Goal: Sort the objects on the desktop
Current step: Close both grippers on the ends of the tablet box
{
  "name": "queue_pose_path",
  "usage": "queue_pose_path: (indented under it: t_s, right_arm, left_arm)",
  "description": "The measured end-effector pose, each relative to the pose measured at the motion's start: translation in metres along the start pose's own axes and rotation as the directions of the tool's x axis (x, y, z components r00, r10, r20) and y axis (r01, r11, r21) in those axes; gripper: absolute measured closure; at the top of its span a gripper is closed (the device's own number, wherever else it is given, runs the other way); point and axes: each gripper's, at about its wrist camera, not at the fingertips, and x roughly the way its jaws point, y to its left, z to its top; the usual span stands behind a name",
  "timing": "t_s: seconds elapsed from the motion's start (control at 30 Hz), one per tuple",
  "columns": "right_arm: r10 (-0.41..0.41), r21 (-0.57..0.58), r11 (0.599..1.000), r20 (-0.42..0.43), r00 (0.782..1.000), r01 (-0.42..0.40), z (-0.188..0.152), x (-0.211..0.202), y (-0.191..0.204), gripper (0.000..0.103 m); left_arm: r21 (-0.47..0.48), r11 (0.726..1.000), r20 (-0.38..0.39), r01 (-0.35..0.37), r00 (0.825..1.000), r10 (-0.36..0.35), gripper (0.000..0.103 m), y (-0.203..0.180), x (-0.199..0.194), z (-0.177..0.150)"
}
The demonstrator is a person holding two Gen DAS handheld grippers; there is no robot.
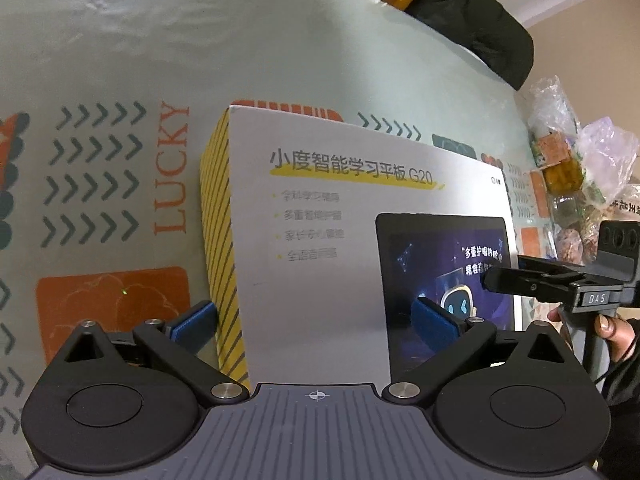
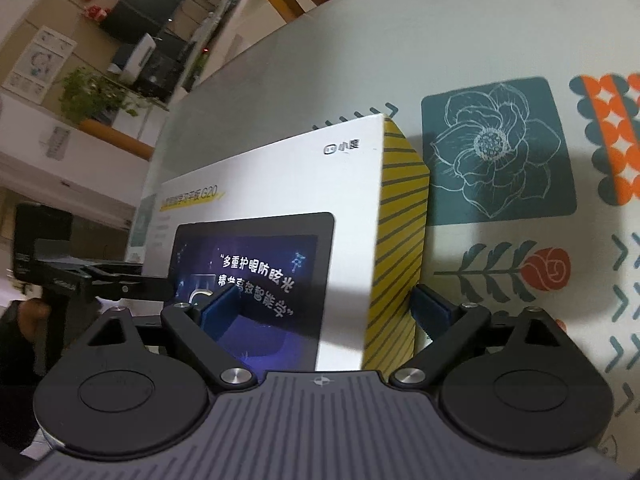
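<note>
Straddling the yellow-striped edge of the tablet box (image 1: 320,240), the left gripper (image 1: 316,320) stands wide in the left wrist view: one blue pad (image 1: 192,322) lies outside the box, over the patterned tablecloth (image 1: 100,160) and touching or just beside the striped side wall, while the other pad (image 1: 434,326) sits over the box's printed top, near the tablet picture. Whether the pads press anything cannot be told. The box lies flat on the cloth, its long axis running away from this gripper toward the far table edge. Off the box's opposite side, the right gripper (image 1: 520,280) reaches in over the top face, held by a hand (image 1: 608,326); beyond it, clear snack bags (image 1: 572,184) crowd the table's rim.

From the right wrist view the picture mirrors itself. The right gripper (image 2: 326,308) is also spread wide across the box (image 2: 280,184), one pad over the printed screen, the other outside the striped wall above the cloth (image 2: 500,152). The left gripper (image 2: 100,276) comes in from the box's other side.

Both grippers are equally close, each bracketing one long edge, so the scene would suit either a two-handed pickup or a box just set down.
</note>
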Motion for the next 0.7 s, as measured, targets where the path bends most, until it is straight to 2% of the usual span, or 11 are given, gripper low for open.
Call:
queue_pose_path:
  t_s: [0.1, 0.4, 0.53, 0.7]
  right_arm:
    - [-0.022, -0.008, 1.0, 0.009, 1.0, 0.022, -0.002, 0.0, 0.01, 0.0]
    - [-0.089, -0.03, 0.996, 0.038, 0.995, 0.09, -0.008, -0.002, 0.038, 0.0]
    - [-0.118, -0.039, 0.992, 0.051, 0.992, 0.12, -0.011, -0.003, 0.051, 0.0]
    - [-0.142, -0.048, 0.989, 0.017, 0.99, 0.142, -0.019, 0.013, 0.053, 0.0]
  left_arm:
    - [0.001, 1.0, 0.038, 0.018, 0.999, -0.018, 0.0, 0.0, -0.015, 0.001]
    - [0.067, 0.996, 0.088, -0.063, 0.994, 0.057, 0.0, -0.012, -0.045, -0.008]
    - [0.08, 0.991, 0.079, -0.108, 0.992, 0.101, 0.0, -0.016, -0.03, -0.017]
    - [0.043, 0.993, 0.058, -0.106, 0.993, 0.104, 0.0, -0.004, -0.016, -0.026]
